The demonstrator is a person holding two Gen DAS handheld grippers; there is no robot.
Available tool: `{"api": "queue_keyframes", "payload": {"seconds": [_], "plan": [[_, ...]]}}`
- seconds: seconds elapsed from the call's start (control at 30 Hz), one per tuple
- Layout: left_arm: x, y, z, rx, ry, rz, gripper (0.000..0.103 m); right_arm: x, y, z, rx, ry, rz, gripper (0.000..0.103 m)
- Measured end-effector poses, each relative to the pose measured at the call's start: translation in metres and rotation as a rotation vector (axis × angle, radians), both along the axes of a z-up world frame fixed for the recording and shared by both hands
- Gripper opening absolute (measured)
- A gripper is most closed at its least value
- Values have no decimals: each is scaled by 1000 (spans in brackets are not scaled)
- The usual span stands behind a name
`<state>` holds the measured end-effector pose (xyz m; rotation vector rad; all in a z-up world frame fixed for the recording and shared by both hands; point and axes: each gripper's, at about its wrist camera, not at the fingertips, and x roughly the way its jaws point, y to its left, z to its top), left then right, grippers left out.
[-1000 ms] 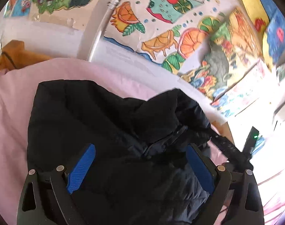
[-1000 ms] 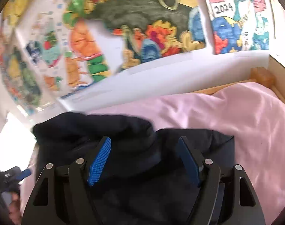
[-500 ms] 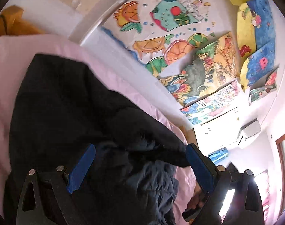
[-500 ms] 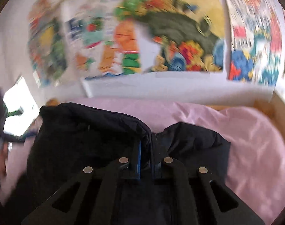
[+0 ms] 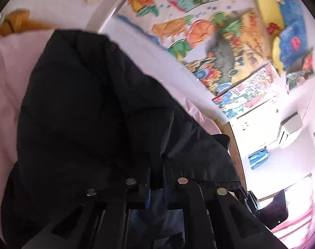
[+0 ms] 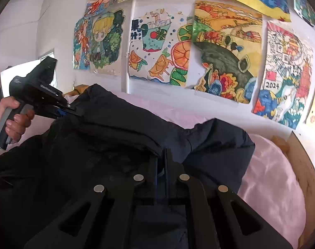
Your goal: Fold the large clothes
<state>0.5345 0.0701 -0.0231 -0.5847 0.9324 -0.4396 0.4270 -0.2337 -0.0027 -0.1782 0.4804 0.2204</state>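
Observation:
A black padded jacket (image 5: pixel 74 114) lies bunched on a pink bed sheet (image 5: pixel 6 72). My left gripper (image 5: pixel 157 161) sits low over it, its jaws closing tight on a fold of the dark fabric. In the right wrist view the jacket (image 6: pixel 105 145) fills the lower left. My right gripper (image 6: pixel 161 157) is shut on a raised fold near the jacket's middle. That view also shows the left gripper (image 6: pixel 71 111) at the far left, held by a hand (image 6: pixel 14 122) and pinching the jacket's far edge.
The pink sheet (image 6: pixel 271 176) spreads to the right of the jacket. A wooden bed frame (image 6: pixel 302 166) curves round its edge. Colourful drawings (image 6: pixel 219 47) cover the white wall behind. An air conditioner (image 5: pixel 290 128) hangs high on the far wall.
The left jaws went from wide open to closed on the jacket. The right jaws shut on a fold earlier, then swung sideways and rolled. The jacket's fabric has bunched upward.

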Motion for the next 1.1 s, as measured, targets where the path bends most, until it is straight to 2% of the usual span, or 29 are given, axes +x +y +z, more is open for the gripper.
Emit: {"api": "queue_keyframes", "payload": {"seconds": [0.1,0.2,0.23,0.3,0.47,0.53,0.67,0.73,0.83,0.9,0.93,1.03,1.1], "plan": [[-27,-10,15,91,-53,12,8,-5,-2,-7,-10,-7,-2,5],[-43,-23,11,218,-69,10,8,-12,-2,-16,-16,-3,-2,5],[-43,-28,4,277,-62,7,8,-13,-2,-21,-19,4,-2,5],[-37,-31,-9,338,-59,9,8,-11,1,-36,-34,29,-4,5],[-13,-40,-48,455,-55,0,8,7,10,-72,-81,117,-7,6],[-13,-42,-55,475,-59,0,8,8,9,-70,-80,126,-2,6],[-18,-39,-56,480,-75,0,8,-9,-2,-46,-36,101,31,10],[-19,-36,-57,468,-72,3,8,-21,-8,-28,-36,42,48,10],[-20,-36,-59,473,-78,2,9,-15,-11,-5,-10,-2,42,10],[-22,-37,-59,476,-79,-5,10,10,-3,0,10,34,32,10],[-23,-36,-59,476,-79,-12,11,33,5,-3,40,96,41,10],[-23,-32,-56,455,-68,-21,16,77,21,-27,62,209,35,10],[-25,-23,-48,426,-65,-15,20,95,23,-49,47,239,3,10]]}}
